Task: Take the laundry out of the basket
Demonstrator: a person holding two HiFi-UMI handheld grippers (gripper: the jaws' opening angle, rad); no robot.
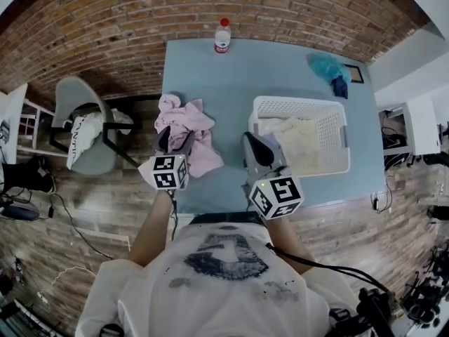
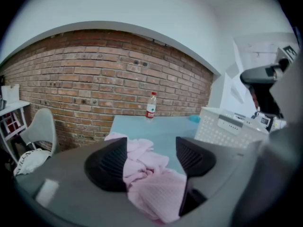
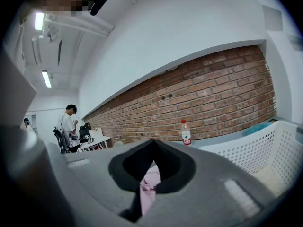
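A pink garment (image 1: pixel 188 126) lies crumpled on the blue table (image 1: pixel 231 83), left of the white basket (image 1: pixel 338 105). My left gripper (image 1: pixel 175 140) is over its near edge and open. In the left gripper view the pink garment (image 2: pixel 151 186) lies between the spread jaws of that gripper (image 2: pixel 149 157), against the left pad and clear of the right one. My right gripper (image 1: pixel 254 146) is shut at the basket's near left corner and holds nothing. In the right gripper view, pink cloth (image 3: pixel 149 186) shows through the slit under its closed tips (image 3: pixel 152 145). Cream laundry (image 1: pixel 298 140) fills the basket.
A water bottle (image 1: pixel 222 36) stands at the table's far edge against the brick wall. A teal cloth (image 1: pixel 326 67) lies at the far right corner. A grey chair (image 1: pixel 77 125) with a white bag stands left of the table. A person (image 3: pixel 68 126) stands far off.
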